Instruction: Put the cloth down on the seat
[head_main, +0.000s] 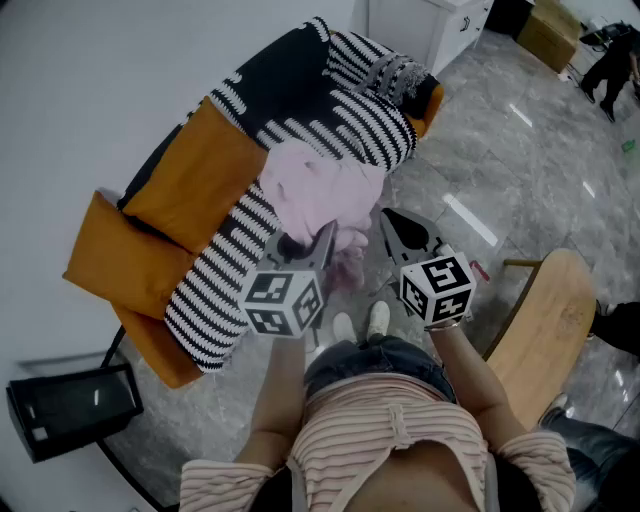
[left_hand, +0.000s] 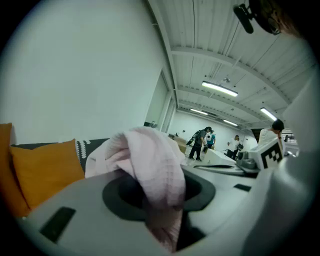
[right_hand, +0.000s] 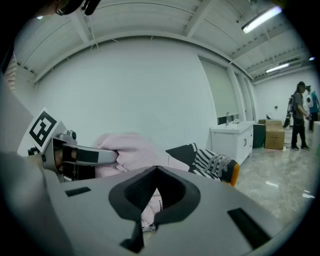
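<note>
The pink cloth (head_main: 325, 190) is clamped in the left gripper (head_main: 322, 240) and bunched at its 12 o'clock over the striped seat (head_main: 345, 130), while the right gripper (head_main: 405, 238) is kept closed and empty at 3 o'clock.

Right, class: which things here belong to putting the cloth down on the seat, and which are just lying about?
Part of the job:
- pink cloth, clamped in the left tool
- sofa seat, covered by a striped throw

Just lying about:
- white cabinet
- wooden chair
- cardboard box
</note>
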